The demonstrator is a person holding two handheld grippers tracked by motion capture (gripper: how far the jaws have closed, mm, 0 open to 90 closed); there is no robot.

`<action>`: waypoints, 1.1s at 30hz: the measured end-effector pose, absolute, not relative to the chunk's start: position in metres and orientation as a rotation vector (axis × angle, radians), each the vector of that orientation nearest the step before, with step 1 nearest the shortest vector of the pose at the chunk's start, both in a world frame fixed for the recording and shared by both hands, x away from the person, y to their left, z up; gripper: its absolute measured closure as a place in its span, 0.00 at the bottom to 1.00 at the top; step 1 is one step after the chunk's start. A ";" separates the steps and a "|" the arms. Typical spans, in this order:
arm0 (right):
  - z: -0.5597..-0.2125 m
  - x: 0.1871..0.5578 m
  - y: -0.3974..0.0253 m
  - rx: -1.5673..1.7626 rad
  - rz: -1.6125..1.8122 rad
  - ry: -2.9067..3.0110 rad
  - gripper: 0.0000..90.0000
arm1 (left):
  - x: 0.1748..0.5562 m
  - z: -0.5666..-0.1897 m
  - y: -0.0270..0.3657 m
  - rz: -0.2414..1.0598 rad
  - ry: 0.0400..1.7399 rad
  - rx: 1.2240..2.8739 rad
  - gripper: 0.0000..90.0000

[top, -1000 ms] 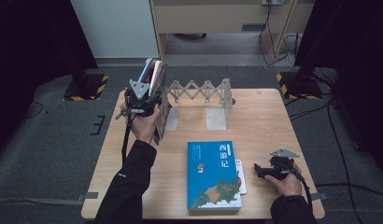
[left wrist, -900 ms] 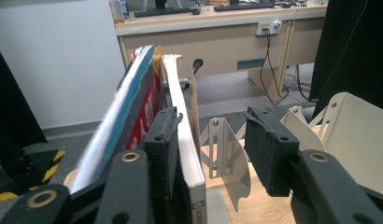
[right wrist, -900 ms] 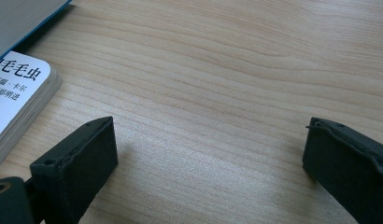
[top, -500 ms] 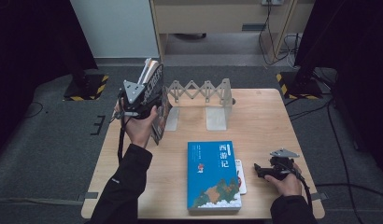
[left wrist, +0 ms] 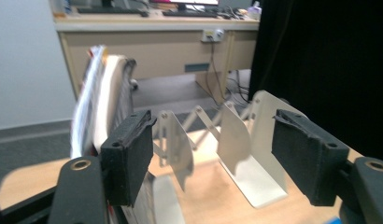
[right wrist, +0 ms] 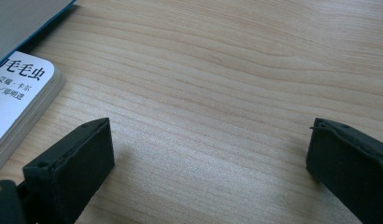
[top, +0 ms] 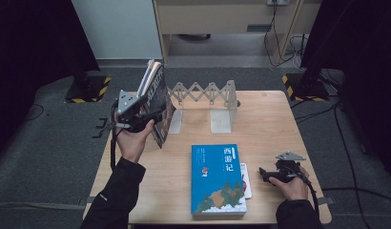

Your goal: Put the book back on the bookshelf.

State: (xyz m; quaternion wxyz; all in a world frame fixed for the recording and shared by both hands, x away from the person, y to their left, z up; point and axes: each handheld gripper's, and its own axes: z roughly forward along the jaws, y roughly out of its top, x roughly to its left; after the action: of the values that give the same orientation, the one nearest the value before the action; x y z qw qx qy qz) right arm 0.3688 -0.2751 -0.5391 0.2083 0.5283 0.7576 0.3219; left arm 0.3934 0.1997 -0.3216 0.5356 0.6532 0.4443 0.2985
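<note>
The left claw (top: 153, 112) stands spread wide, gripping nothing. Just beside its left jaw leans the tilted stack of thin books (left wrist: 98, 100), unsupported enough that it probably needs steadying. Ahead of the claw stands the pale metal accordion book rack (left wrist: 236, 140). The right claw (top: 267, 175) rests released on the wooden table (right wrist: 217, 79), beside the small white book (right wrist: 19, 93) tucked under the large blue hardcover (top: 217, 179).

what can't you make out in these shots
- Dark book at the left tongs, high view: the hand and tongs cover its lower cover; the title is too small to read.
- Same book, left tongs view: blurred, and one black pad covers its lower part.
- White book, right tongs view: cut off by the left edge; in the high view the blue book mostly covers it.
</note>
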 end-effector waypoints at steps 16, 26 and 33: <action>-0.539 0.370 -0.275 1.465 0.877 2.099 0.02 | 0.369 -0.370 0.203 0.551 1.019 1.747 0.25; -0.532 0.368 -0.275 1.485 0.844 2.112 0.16 | 0.368 -0.421 0.212 0.472 1.029 1.769 0.30; -0.524 0.366 -0.272 1.487 0.905 2.100 0.18 | 0.371 -0.445 0.208 0.408 1.069 1.818 0.29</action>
State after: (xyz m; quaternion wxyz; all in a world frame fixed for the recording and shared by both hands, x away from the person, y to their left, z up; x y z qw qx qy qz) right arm 0.3657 -0.2723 -0.5238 0.2053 0.5336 0.7535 0.3246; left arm 0.3712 0.2082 -0.4446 0.4767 0.7441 0.4374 0.1669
